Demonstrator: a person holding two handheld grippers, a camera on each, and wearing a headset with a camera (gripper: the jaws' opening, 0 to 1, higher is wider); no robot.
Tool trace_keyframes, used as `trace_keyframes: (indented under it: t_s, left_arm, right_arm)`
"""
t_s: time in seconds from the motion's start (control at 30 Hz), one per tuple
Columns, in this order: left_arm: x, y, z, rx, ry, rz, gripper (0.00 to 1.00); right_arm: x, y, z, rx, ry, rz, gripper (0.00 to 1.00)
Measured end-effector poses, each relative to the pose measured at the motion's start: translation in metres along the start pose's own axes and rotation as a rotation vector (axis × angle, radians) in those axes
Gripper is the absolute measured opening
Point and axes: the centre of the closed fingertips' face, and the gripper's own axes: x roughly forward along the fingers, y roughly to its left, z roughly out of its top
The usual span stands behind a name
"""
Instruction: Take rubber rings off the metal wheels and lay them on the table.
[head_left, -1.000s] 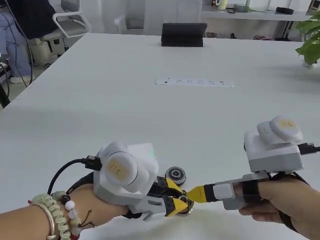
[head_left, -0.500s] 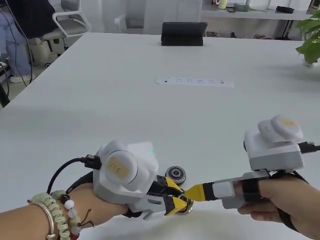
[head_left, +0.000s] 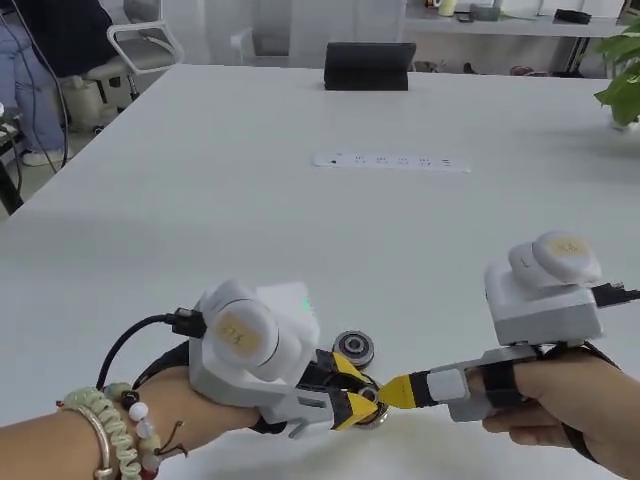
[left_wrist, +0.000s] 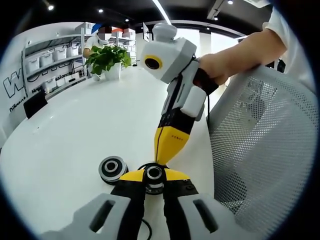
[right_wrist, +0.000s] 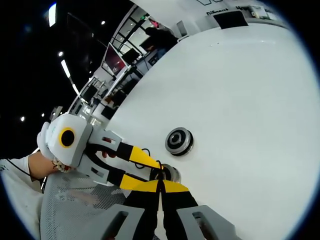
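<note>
As left hand-held gripper (left_wrist: 153, 174) clamps 1 half-hidden wheel (right_wrist: 172, 173), right hand-held gripper (right_wrist: 161, 181) pinches shut.

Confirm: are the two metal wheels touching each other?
Apart. Right gripper view shows bare table between the loose wheel and the clamped wheel.

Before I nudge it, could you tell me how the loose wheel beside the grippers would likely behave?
The loose wheel lies flat, so it would probably slide on the smooth table rather than roll. It looks metal, so likely heavy for its size. Tipped on edge, it could roll.
</note>
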Motion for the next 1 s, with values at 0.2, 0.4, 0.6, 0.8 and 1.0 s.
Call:
trace_keyframes:
  t_s: [0.2, 0.4, 0.6, 0.8, 1.0]
  left_arm:
    - [0.000, 0.000, 0.000, 0.003, 0.005, -0.002, 0.08]
    - [-0.002, -0.001, 0.001, 0.023, 0.009, -0.012, 0.11]
    - [-0.008, 0.000, 0.012, 0.032, -0.023, -0.018, 0.13]
    - [-0.012, 0.001, 0.019, 0.019, -0.053, -0.027, 0.22]
    - [-0.020, 0.003, 0.031, -0.008, -0.090, -0.027, 0.30]
  right_arm:
    - [0.000, -0.004, 0.000, 0.018, 0.001, -0.015, 0.00]
    - [-0.001, -0.006, 0.001, 0.018, -0.006, -0.027, 0.00]
    - [-0.002, -0.007, 0.002, 0.026, -0.012, -0.027, 0.00]
    - [-0.004, -0.008, 0.006, 0.013, -0.022, -0.029, 0.00]
    - [-0.004, -0.003, 0.010, -0.004, -0.031, -0.018, 0.00]
